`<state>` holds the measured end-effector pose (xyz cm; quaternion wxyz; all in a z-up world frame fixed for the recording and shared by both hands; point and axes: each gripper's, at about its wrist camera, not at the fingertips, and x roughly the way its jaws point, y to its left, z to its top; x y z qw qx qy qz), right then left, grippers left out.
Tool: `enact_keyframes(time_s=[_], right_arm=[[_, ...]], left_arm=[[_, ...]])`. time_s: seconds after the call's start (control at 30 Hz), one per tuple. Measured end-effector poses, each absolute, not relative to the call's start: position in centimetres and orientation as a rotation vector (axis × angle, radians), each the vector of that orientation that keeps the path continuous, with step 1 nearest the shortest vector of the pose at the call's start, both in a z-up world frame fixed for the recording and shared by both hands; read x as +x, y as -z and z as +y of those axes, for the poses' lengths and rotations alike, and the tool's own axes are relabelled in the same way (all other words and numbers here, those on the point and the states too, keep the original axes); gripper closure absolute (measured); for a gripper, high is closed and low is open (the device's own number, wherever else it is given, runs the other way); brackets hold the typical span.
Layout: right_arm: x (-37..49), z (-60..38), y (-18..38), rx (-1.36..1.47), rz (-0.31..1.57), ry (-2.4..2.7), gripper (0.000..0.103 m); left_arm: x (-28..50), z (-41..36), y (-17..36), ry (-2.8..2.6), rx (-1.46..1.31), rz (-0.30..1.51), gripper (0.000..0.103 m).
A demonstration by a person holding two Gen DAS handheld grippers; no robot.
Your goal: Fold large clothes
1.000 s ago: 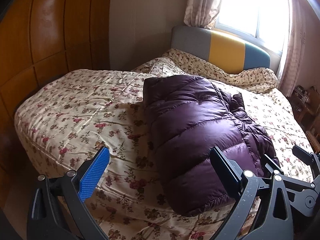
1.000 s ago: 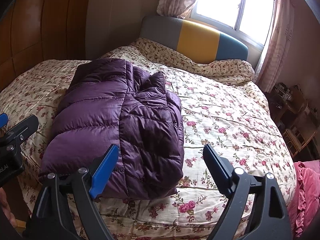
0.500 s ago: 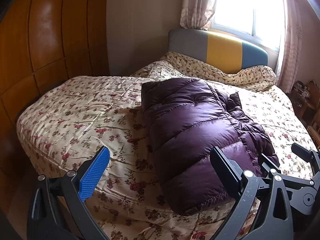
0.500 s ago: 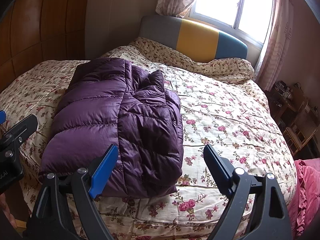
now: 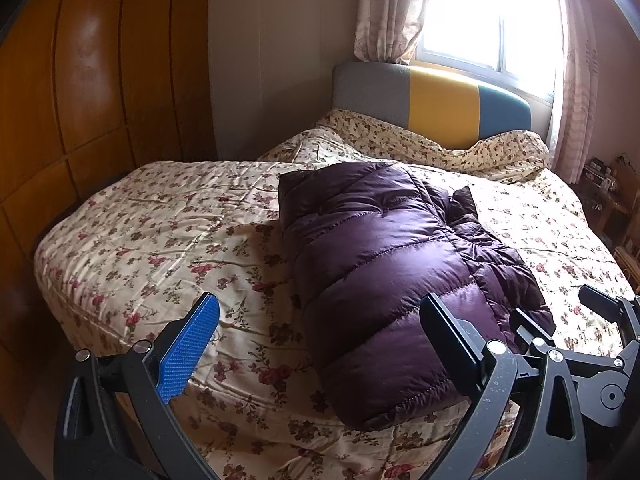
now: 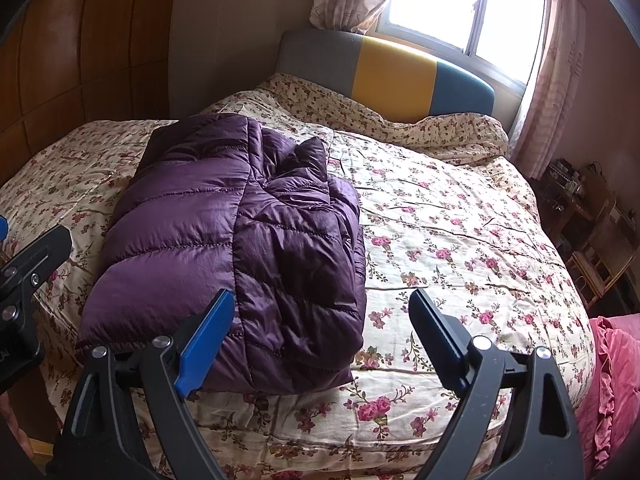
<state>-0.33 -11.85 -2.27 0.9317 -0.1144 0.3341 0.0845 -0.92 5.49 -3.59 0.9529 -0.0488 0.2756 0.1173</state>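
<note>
Folded, purple jacket (image 6: pixel 224 232) lies on floral bed (image 6: pixel 460 240); fingers (image 6: pixel 204 332) apart.

Both hand-held grippers (image 5: pixel 320 330) (image 6: pixel 322 316) agape, empty

We see daylight glaring white through the window (image 5: pixel 496 12), dimming toward the wardrobe (image 5: pixel 80 100); both views stay sharp, bowed and dark-cornered away from the window.
</note>
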Motion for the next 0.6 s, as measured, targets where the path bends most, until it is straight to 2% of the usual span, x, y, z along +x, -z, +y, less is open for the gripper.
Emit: enact_keyframes(time_s=[0.6], right_arm=[[-0.33, -11.8, 2.22, -0.228, 0.675, -0.179, 0.011]], left_arm=[[-0.71, 5.62, 3.98, -0.248, -0.108, 0.581, 0.003]])
